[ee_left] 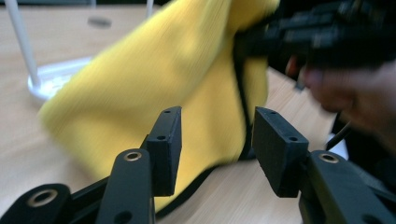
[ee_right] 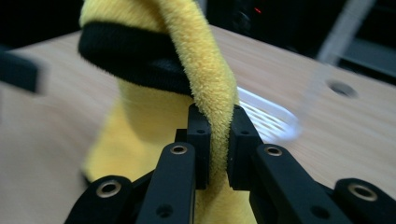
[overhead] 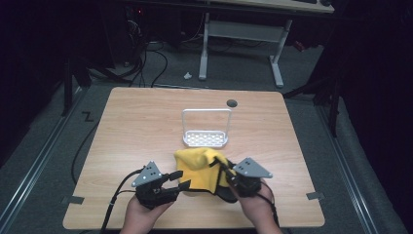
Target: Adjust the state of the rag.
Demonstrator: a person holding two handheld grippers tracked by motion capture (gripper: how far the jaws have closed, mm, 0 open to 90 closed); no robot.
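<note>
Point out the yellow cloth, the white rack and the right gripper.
yellow cloth (overhead: 197,161): high view, on its upper fold.
white rack (overhead: 205,139): high view, on its perforated base.
right gripper (ee_right: 217,140): right gripper view, between its jaws, which pinch the cloth.

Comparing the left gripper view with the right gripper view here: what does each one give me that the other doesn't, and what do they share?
Left gripper view alone: the left gripper with its jaws apart and nothing between them, aimed at the cloth's black-edged lower part, and, farther off, the person's right hand with its gripper at the cloth's upper edge.

Right gripper view alone: the right gripper clamped on a fold of the cloth, seen close up.

Both share: the yellow cloth with its black trim, the white rack behind it, and the wooden table.
</note>
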